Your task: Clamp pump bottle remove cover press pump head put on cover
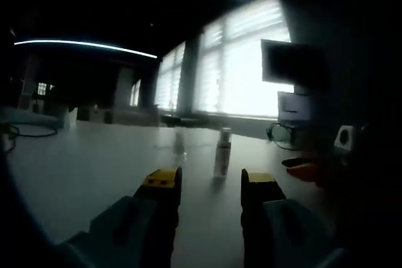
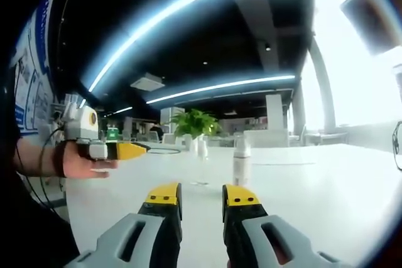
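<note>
White bottle (image 1: 222, 152) upright, dead ahead of both grippers; we hold left gripper (image 1: 211, 187) and right gripper (image 2: 202, 199) parted, empty; neither clearly nearer.

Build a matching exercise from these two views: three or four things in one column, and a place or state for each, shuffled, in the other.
Things:
1. pump bottle
2. left gripper
3. potted plant
4. right gripper

Places or states:
A. far across the table
B. held in a hand, at the left of the right gripper view
C. standing upright, cover on
D. open, nothing between its tips

Pairs: 1-C, 2-B, 3-A, 4-D
</note>
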A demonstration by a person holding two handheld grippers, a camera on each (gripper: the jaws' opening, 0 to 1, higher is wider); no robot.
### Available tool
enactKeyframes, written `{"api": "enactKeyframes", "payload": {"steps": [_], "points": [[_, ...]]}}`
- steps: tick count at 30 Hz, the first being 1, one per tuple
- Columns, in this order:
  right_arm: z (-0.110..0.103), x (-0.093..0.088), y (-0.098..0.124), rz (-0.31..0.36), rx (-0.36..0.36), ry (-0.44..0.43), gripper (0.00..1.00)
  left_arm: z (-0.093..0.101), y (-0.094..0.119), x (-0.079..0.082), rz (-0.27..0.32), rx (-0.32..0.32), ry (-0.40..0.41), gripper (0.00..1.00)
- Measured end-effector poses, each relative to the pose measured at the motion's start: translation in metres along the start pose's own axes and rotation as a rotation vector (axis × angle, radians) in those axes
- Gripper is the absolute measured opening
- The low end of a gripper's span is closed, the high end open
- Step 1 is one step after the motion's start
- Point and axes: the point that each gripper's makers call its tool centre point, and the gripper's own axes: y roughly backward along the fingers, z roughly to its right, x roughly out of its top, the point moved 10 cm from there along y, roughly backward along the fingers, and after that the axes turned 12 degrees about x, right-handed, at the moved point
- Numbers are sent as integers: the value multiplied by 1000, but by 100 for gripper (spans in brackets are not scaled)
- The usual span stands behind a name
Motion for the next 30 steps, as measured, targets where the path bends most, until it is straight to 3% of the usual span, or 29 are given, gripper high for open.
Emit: {"api": "enactKeyframes", "payload": {"steps": [14,20,22,30], "points": [[2,2,2,20,-5,-33,20,28,-45,3,21,27,18,29],[4,3,3,35,-15,-47,20,44,-63,-2,12,8,-22,29],[5,3,4,43,-17,-57,20,46,-68,-7,17,5,-103,29],[6,4,7,61,-23,-59,20,55,-90,-18,-19,25,-63,29]]}}
